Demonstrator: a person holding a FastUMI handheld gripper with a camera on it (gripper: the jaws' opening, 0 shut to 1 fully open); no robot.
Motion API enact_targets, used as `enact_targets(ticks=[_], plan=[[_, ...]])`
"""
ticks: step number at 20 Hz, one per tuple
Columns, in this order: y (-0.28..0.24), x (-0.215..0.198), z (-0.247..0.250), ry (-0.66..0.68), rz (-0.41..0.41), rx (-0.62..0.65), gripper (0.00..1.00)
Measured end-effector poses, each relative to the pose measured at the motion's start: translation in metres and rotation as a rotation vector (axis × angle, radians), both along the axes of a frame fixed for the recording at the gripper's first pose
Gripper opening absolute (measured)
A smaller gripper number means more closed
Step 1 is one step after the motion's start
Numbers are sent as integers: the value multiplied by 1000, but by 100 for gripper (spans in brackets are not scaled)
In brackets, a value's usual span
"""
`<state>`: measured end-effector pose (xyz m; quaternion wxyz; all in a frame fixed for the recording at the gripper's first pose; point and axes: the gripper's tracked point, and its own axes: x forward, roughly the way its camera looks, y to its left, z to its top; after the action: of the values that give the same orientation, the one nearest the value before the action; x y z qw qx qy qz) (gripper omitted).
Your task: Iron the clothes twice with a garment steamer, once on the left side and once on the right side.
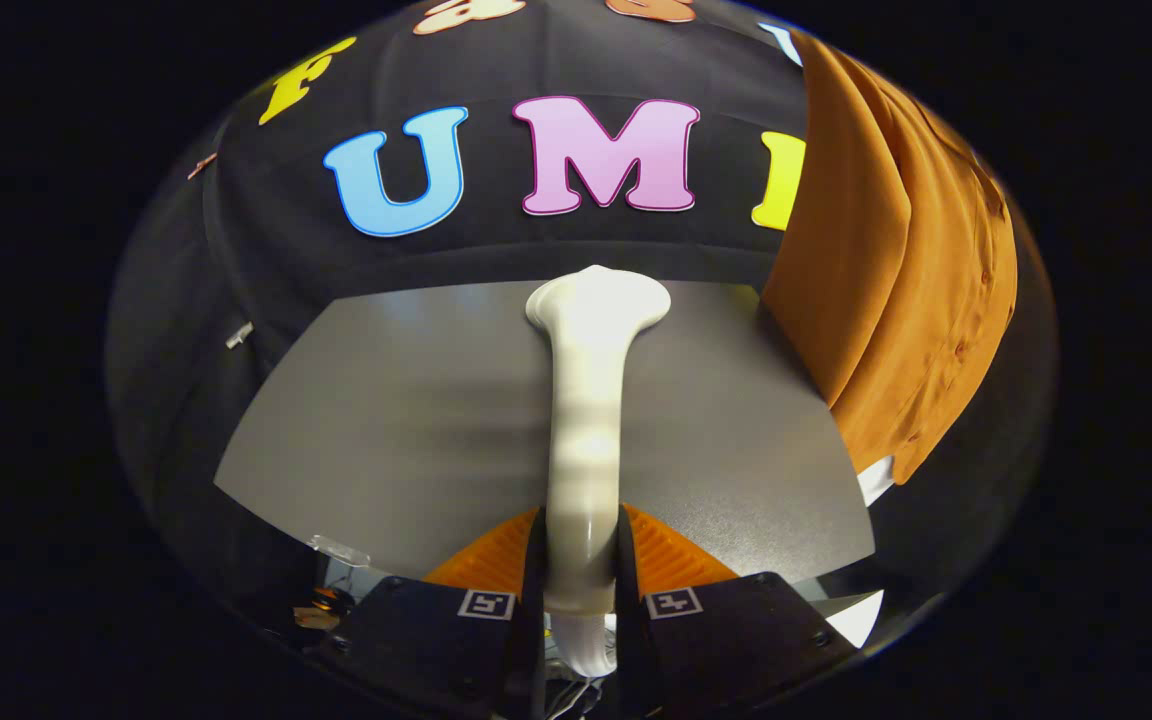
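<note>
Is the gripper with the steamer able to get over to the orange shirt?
Probably yes. The gripper is shut on the garment steamer, and the orange shirt hangs beyond and to the right, with nothing standing on the grey table between them.

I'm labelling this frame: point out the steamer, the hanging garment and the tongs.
steamer point(588, 420): gripper view, mid-handle.
garment point(896, 260): gripper view, middle of its cloth.
tongs point(581, 560): gripper view, between the tips, shut on the steamer.

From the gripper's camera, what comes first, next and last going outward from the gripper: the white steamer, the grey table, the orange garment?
1. White steamer: its handle is clamped between the fingers of the gripper, with its head pointing ahead.
2. Grey table: spread beneath and beyond the fingers.
3. Orange garment: hanging at the table's far right, against the booth wall.
</note>
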<state>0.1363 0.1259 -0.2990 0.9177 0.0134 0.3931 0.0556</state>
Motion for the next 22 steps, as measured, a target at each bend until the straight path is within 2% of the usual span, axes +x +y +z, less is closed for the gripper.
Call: enact_targets(ticks=[3, 5, 11, 17, 22], plan=[[-2, -3, -2, -59, 16, 25, 22], [-9, -7, 14, -118, 1, 27, 22], [-48, -40, 110, -373, -73, 120, 22], [-118, -71, 218, -684, -91, 94, 22], [-180, -77, 255, -836, -117, 58, 22]])
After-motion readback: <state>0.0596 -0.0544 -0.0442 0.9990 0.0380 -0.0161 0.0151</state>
